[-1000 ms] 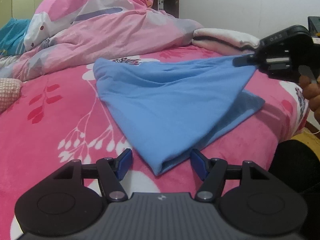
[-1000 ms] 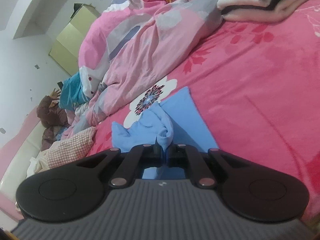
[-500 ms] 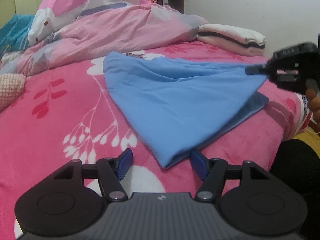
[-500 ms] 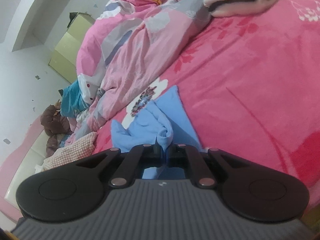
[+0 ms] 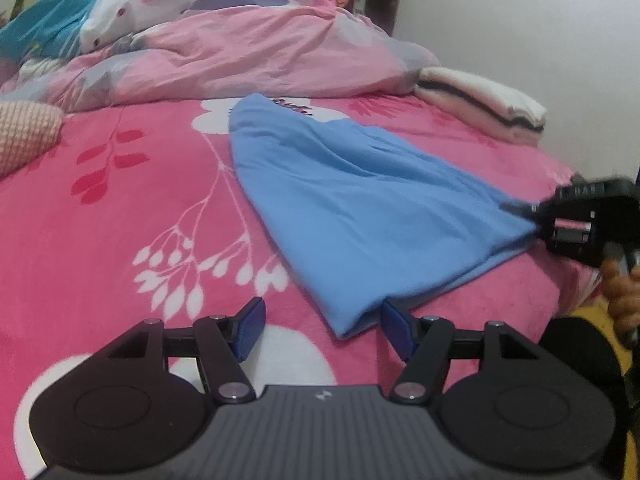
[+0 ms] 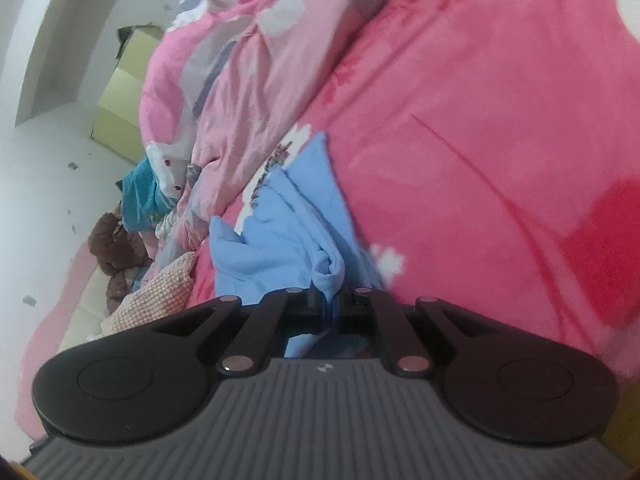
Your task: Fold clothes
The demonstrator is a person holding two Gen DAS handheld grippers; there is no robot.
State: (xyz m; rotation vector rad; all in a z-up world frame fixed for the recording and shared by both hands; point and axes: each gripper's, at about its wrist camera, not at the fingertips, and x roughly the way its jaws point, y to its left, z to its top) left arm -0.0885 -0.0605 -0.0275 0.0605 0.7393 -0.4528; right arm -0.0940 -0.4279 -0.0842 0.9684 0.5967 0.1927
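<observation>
A light blue garment (image 5: 360, 208) lies half folded on the pink flowered bedspread (image 5: 120, 240). Its near corner sits between the fingers of my left gripper (image 5: 324, 328), which is open; the blue pads (image 5: 250, 328) do not press on the cloth. At the right edge of the left wrist view, my right gripper (image 5: 528, 212) pinches the garment's right corner just above the bed. In the right wrist view, the right gripper (image 6: 330, 298) is shut on a bunched fold of the blue garment (image 6: 276, 236).
A crumpled pink duvet (image 5: 240, 48) fills the back of the bed. A folded stack of pale clothes (image 5: 480, 100) lies at the back right. A checked cloth (image 5: 24, 136) is at the left. The person's hand (image 5: 624, 292) is at the bed's right edge.
The right gripper has come down toward the bed with the garment's corner, so the blue cloth hangs lower and flatter. The left gripper stays open at the near corner.
</observation>
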